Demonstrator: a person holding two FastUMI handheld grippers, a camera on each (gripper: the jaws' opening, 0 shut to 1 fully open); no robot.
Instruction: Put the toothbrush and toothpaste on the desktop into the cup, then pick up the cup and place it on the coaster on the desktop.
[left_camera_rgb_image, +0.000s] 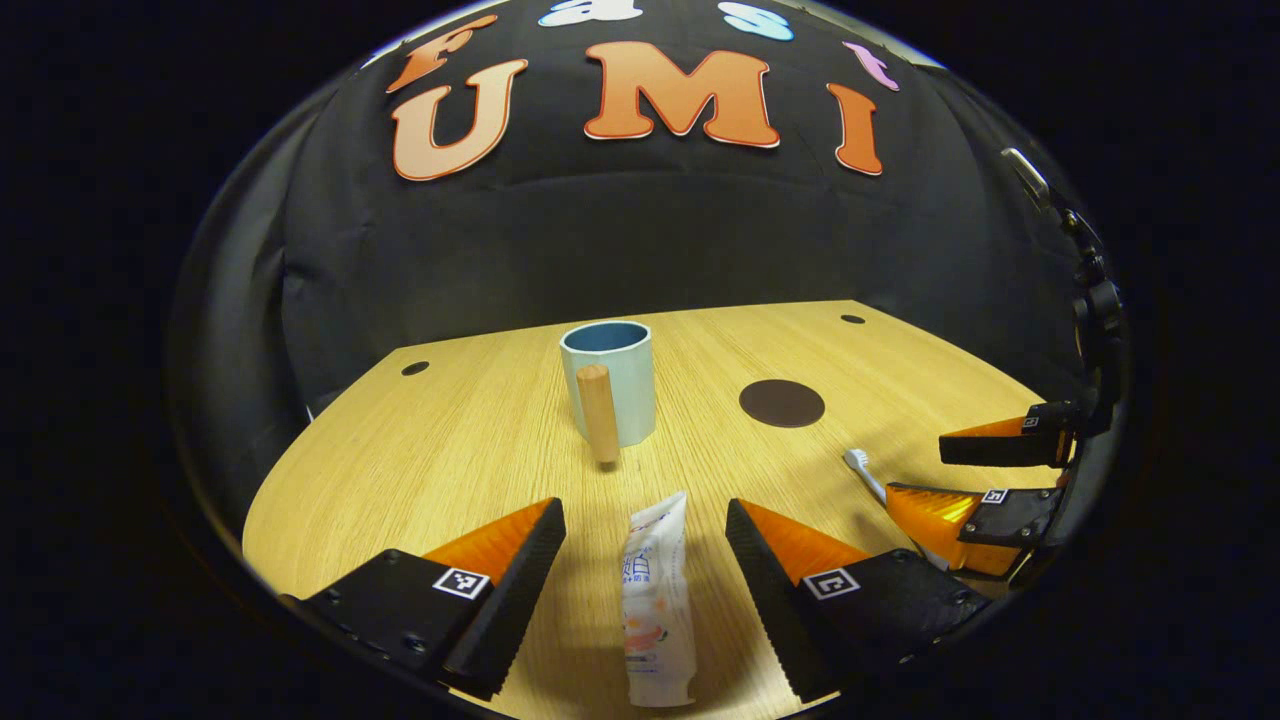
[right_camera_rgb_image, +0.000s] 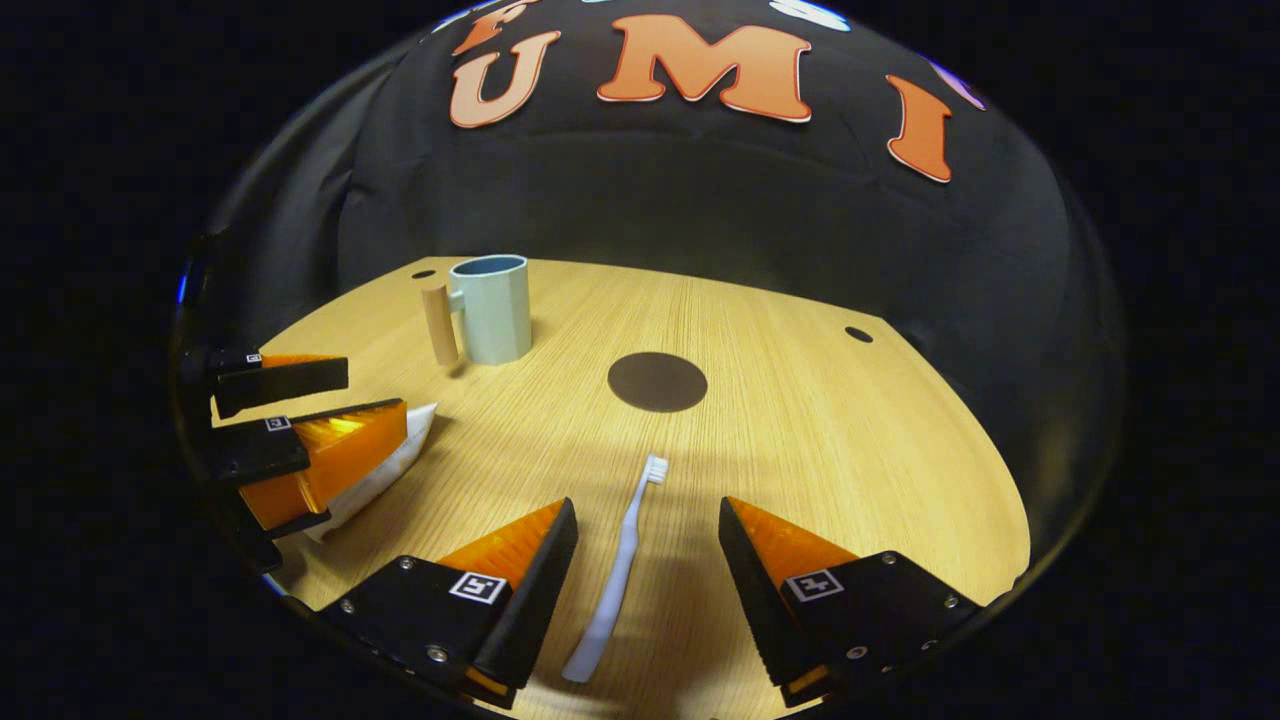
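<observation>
Toothpaste (left_camera_rgb_image: 655, 610) at bottom centre is straddled by the wide-spread left gripper (left_camera_rgb_image: 645, 545); toothbrush (right_camera_rgb_image: 617, 570) likewise by the wide right gripper (right_camera_rgb_image: 648, 545), readied for grasping.

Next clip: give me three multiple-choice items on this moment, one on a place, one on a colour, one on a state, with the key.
1. Where does the toothpaste lie?
A. between the left gripper's fingers
B. in the cup
C. on the coaster

2. What colour is the cup's outside?
A. red
B. pale blue
C. black

3. How does the right gripper stand?
A. shut on the toothbrush
B. open around the toothbrush
C. shut on the cup handle

Key: 1 A, the tube lies flat on the table between the spread fingers. 2 B, its wall is pale blue. 3 B, the toothbrush lies untouched between the fingers.
</observation>
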